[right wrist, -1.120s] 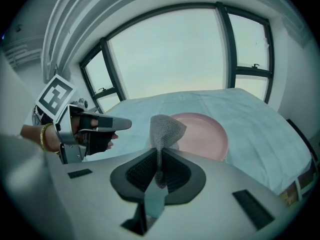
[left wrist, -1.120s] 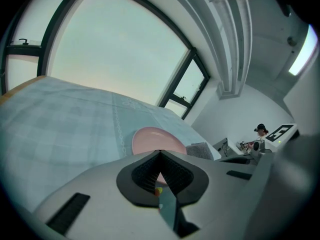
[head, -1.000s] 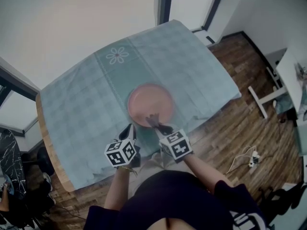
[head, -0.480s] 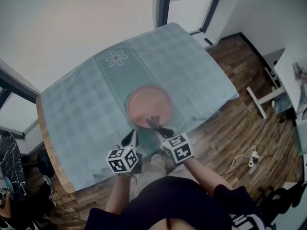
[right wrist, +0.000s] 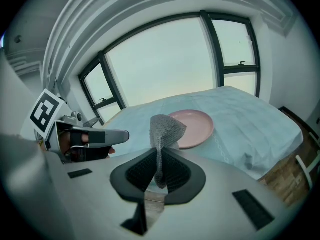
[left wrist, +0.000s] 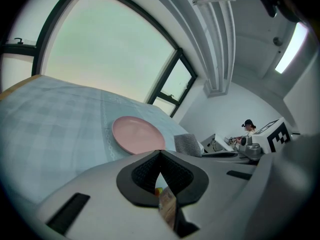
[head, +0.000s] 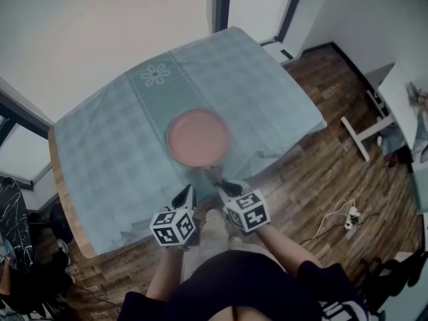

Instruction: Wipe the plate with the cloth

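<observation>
The plate (head: 198, 138), pink and round, is seen lying flat near the middle of the table, on the checked tablecloth (head: 114, 152), with nothing resting on it. The cloth (right wrist: 164, 131), a grey knitted piece, is pinched between the jaws of the right gripper (right wrist: 159, 159), its free end standing up above the pads. In the head view it is held just short of the plate's near rim and clear of its surface. A second ago the cloth's tip was laid over that near rim; it has since been drawn back toward the person, so contact with the plate has been lost. From this it may be judged that a wiping stroke has ended or been paused; whether the wiping is finished cannot be told from the plate's look. The left gripper (left wrist: 160, 156) is held beside the right one at the table's near edge, its jaws pressed together on nothing, much as it was carried earlier.
</observation>
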Demonstrator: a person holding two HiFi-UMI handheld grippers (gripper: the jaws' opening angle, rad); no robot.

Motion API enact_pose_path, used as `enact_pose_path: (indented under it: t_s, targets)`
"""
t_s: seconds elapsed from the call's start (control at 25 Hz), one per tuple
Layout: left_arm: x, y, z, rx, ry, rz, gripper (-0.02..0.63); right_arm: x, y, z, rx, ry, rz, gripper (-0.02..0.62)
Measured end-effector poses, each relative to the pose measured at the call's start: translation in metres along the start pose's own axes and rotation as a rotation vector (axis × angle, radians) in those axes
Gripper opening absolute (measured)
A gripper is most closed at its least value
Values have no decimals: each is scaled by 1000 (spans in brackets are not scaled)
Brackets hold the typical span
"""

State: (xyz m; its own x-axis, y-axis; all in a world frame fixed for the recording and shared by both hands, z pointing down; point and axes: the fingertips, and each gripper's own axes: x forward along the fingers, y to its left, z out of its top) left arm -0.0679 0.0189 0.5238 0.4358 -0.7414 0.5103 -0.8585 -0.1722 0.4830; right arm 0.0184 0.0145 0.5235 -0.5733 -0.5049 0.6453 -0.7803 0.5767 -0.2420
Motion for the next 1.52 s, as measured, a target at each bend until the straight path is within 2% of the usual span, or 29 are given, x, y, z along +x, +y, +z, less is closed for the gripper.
enact_pose_path:
  t_s: [0.4,0.96,1.16,1.52]
  targets:
    - [-41,-53,-48,6,-22,5,14,-71,21,-49,-20,-25,11,32]
    - [-102,-125,-113,36,-65,-29,14,-160,48,-104,-28,-118,22,32]
    - [-117,-139,-132,48,-66,-46,14,-178,56,-120,-14,-141,19,32]
    - [-130,-150,-147,42,-79,-58,14,-191,69,-131,-66,-169,35,32]
